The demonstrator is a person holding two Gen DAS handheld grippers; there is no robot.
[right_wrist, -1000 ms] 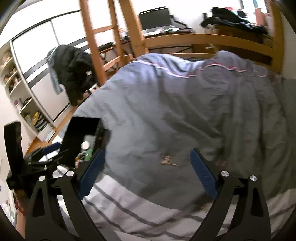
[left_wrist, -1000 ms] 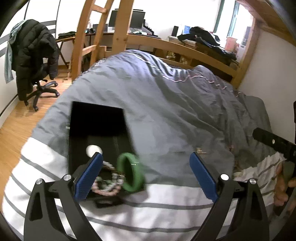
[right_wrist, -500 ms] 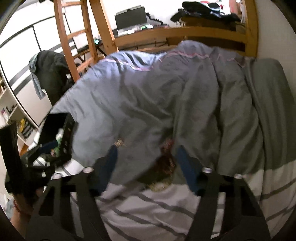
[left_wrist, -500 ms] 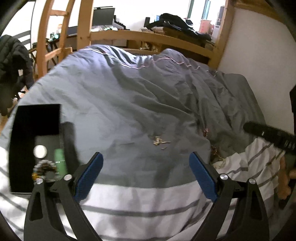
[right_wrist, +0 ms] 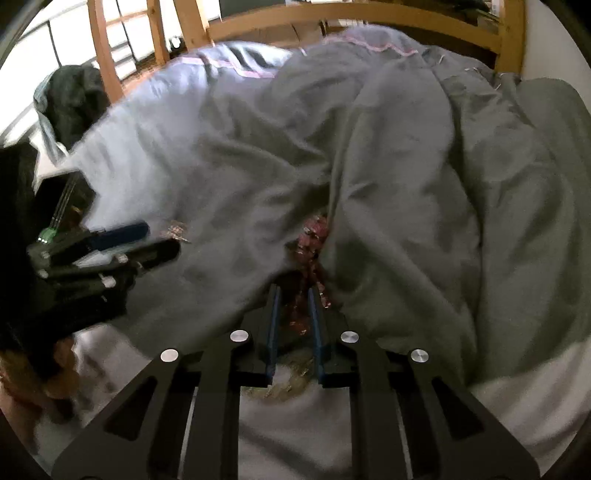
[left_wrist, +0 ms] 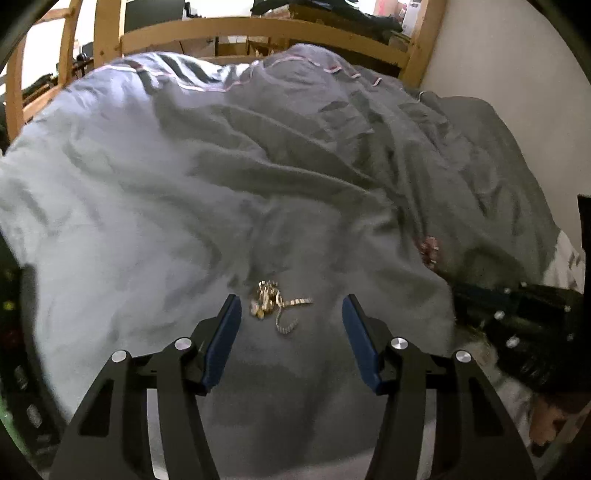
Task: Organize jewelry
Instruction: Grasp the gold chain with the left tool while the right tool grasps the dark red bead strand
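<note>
A small tangled gold chain (left_wrist: 273, 301) lies on the grey duvet (left_wrist: 258, 166). My left gripper (left_wrist: 291, 300) hovers low over it. Its jaws are closing, with the chain between the blue pads (left_wrist: 225, 332) and touching neither. In the right wrist view a string of red beads (right_wrist: 312, 236) runs out of a duvet fold. My right gripper (right_wrist: 293, 295) has its jaws closing tight on the near end of that string. The same view shows the left gripper (right_wrist: 147, 242) next to the gold chain (right_wrist: 175, 230).
A black jewelry box (right_wrist: 64, 199) stands at the left on the bed. A pale gold piece (right_wrist: 291, 386) lies on the white striped sheet (right_wrist: 517, 387) under my right gripper. A wooden bed rail (left_wrist: 277, 27) and a wall (left_wrist: 517, 55) close off the far side.
The green bangle landed in the black box. My left gripper swung right and down to the gold chain, its jaws narrowing. My right gripper sank onto the red beads and closed.
</note>
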